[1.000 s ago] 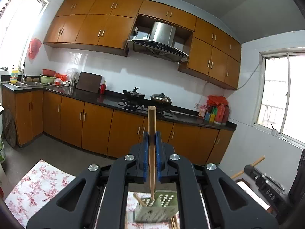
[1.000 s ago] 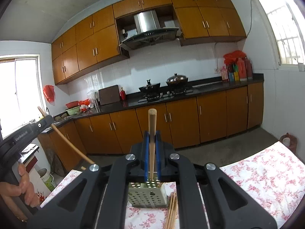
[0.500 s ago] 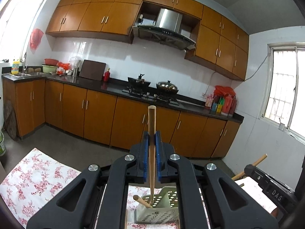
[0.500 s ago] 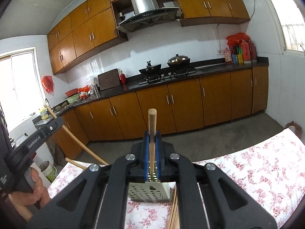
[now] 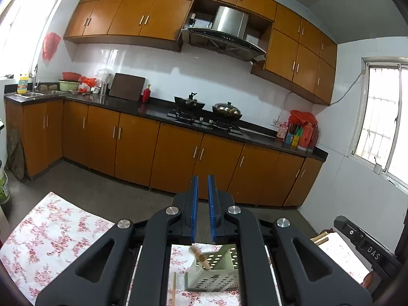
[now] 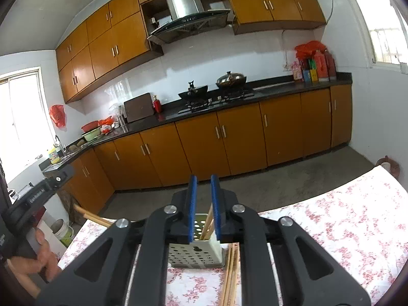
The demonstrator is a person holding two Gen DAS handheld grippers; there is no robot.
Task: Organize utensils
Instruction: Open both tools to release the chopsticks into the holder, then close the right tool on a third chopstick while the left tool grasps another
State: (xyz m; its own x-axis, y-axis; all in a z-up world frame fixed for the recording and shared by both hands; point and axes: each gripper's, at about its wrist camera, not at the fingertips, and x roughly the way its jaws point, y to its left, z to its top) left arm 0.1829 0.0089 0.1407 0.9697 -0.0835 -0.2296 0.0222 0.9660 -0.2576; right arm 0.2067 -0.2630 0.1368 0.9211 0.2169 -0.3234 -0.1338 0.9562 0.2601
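Both my grippers – left [image 5: 202, 209] and right [image 6: 203, 207] – hang with jaws parted and empty above the perforated holder [image 6: 195, 253] on the floral tablecloth [image 6: 357, 229], two chopsticks [image 6: 207, 223] leaning inside it and a loose bundle [image 6: 230, 272] lying just beside – kitchen cabinets [image 6: 229, 142] behind.

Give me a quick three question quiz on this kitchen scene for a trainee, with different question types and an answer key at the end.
1. True or false: the left gripper is clamped on a chopstick.
2. Multiple choice: the loose chopsticks on the floral tablecloth lie A) inside the perforated holder, B) beside the holder, C) on the stove.
3. Fill in: in the right wrist view, two chopsticks stand in the ____.

Key: 1 false, both the left and the right gripper have their jaws apart with nothing between them; 2 B; 3 holder.
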